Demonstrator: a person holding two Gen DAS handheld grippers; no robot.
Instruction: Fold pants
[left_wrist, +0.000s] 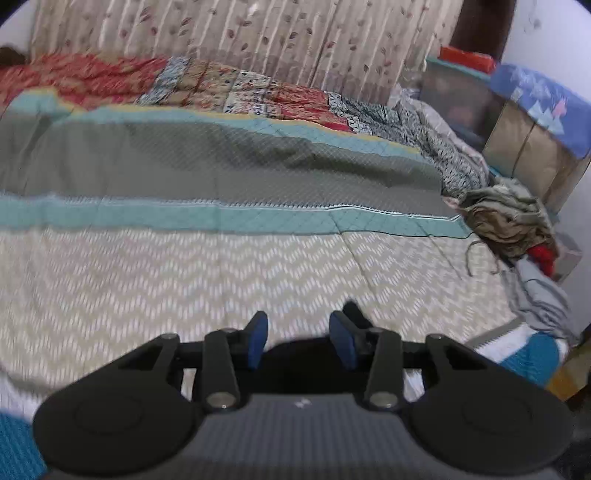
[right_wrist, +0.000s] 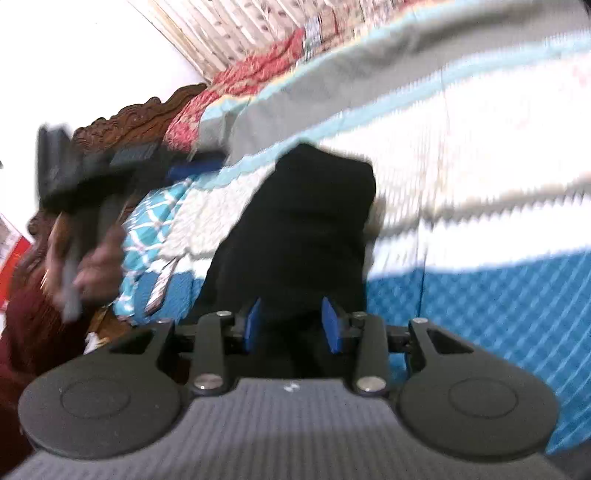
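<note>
Black pants (right_wrist: 299, 229) lie bunched on the striped bedspread (right_wrist: 461, 184) in the right wrist view and run down into my right gripper (right_wrist: 291, 325). Their cloth fills the gap and reaches both blue pads (right_wrist: 253, 326), so the gripper is shut on them. At the left of that view a hand (right_wrist: 96, 266) holds the blurred left gripper (right_wrist: 177, 168) beside the pants. In the left wrist view my left gripper (left_wrist: 299, 339) hovers over the chevron bedspread (left_wrist: 184, 280), open with nothing between its fingers. A dark patch shows just beneath it.
A heap of olive, red and grey clothes (left_wrist: 513, 225) sits at the bed's right edge. A patchwork quilt (left_wrist: 258, 88) lies along the far side under a curtain (left_wrist: 240, 29). A covered box (left_wrist: 532, 133) stands at the back right and a carved wooden headboard (right_wrist: 122, 118) at the left.
</note>
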